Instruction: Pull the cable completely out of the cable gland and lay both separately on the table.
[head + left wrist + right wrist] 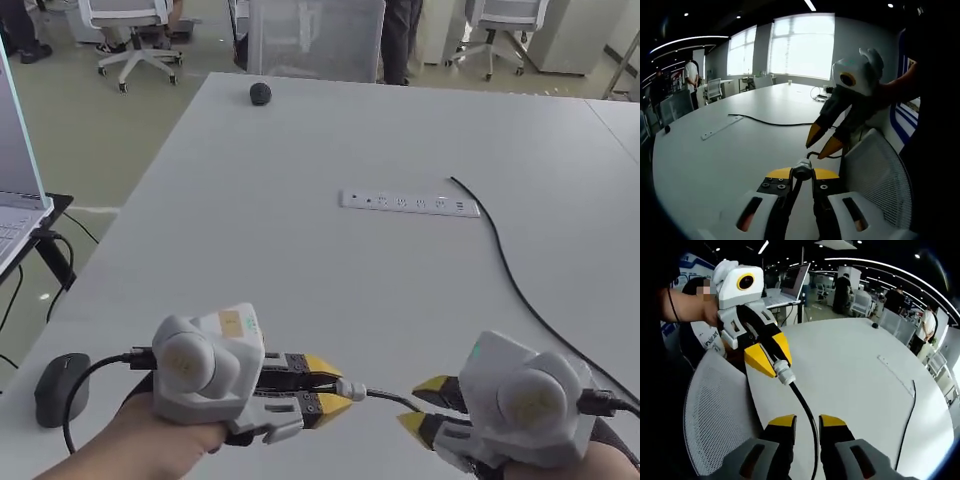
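Pinching a pale grey cable gland, left gripper clamps tight; right gripper slightly parted around thin black cable.

One cable gland, apparently one cable

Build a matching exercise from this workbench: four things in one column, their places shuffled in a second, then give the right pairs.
Things
1. cable gland
2. power strip
3. computer mouse
4. cable from the gland

Places
A. at the near-left edge of the table
B. flat on the middle of the table
C. running between the open jaws of the right claw
D. clamped in the left claw

Pairs: 1-D, 2-B, 3-A, 4-C
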